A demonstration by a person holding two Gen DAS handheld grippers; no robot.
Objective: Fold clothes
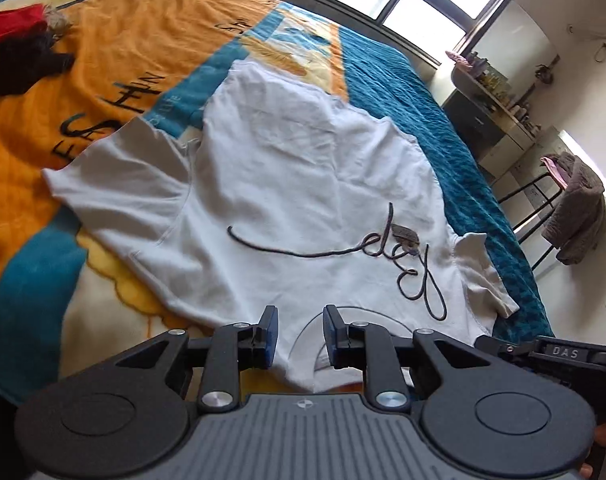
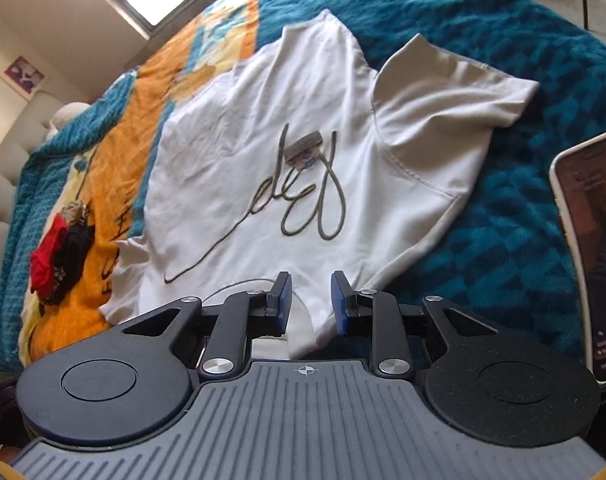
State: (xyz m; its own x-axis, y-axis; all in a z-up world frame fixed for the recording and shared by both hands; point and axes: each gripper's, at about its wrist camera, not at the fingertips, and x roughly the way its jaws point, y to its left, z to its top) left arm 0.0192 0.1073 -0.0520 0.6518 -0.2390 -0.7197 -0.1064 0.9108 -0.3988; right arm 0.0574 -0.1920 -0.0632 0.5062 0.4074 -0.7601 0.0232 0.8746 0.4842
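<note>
A white T-shirt (image 1: pixel 287 184) with dark cursive lettering lies spread face up on the bed, its collar toward me and both short sleeves out to the sides. My left gripper (image 1: pixel 299 334) is open, its blue pads standing over the shoulder area beside the collar with cloth showing between them. In the right wrist view the same T-shirt (image 2: pixel 263 152) stretches away. My right gripper (image 2: pixel 311 304) is open too, fingers either side of the shirt's near shoulder edge. Neither pair of pads is pressed together on the fabric.
The bed carries a teal and orange blanket (image 1: pixel 115 52). A red and black pile of clothes (image 2: pixel 59 256) lies at its far side. A phone (image 2: pixel 595 260) is mounted at the right. A chair with a grey garment (image 1: pixel 575 208) stands beside the bed.
</note>
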